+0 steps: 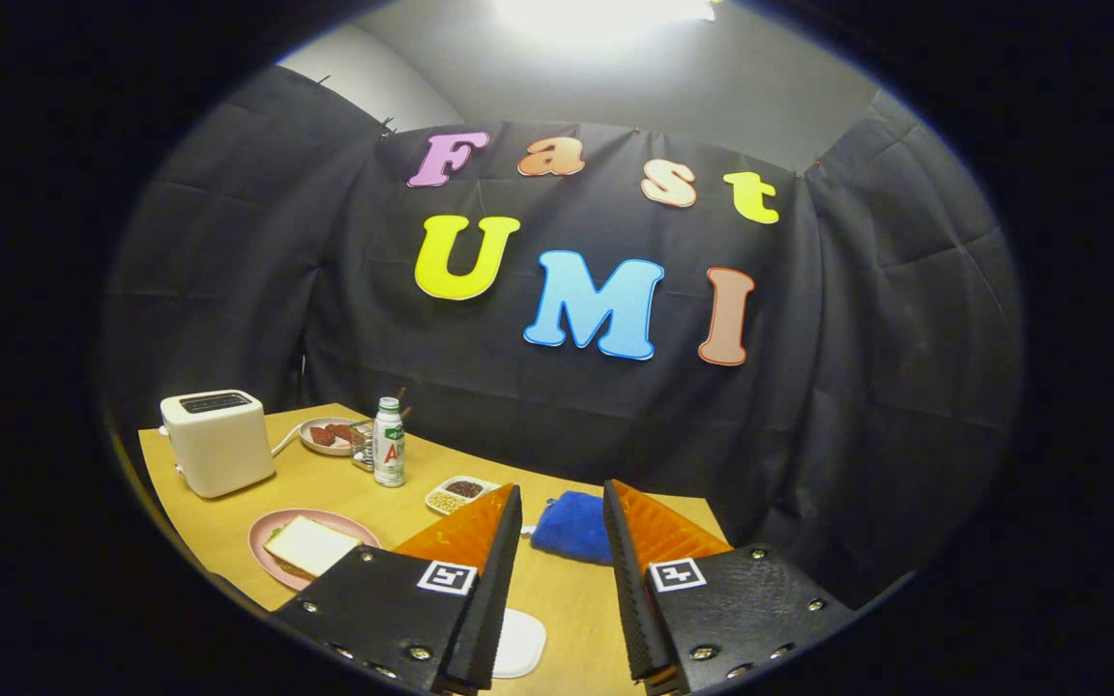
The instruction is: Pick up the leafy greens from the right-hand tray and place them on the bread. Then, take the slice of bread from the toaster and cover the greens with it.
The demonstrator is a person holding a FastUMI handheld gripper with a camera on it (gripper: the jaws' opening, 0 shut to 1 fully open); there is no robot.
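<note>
My gripper (562, 495) hangs open above the wooden table (557, 590), with nothing between its fingers. To the left of the fingers a pink plate (265, 553) holds a slice of bread (310, 544), with a sliver of green showing under its near edge. A cream toaster (217, 441) stands beyond the plate at the table's far left corner; its slot looks dark. A white tray (518, 643) lies low between the fingers, mostly hidden by the left one.
A blue cloth (571, 527) lies just ahead of the fingertips. A white bottle (389, 443) stands mid-table, with a plate of red food (327, 435) behind it and a small divided dish of beans (458, 494) to its right. Black cloth walls the table.
</note>
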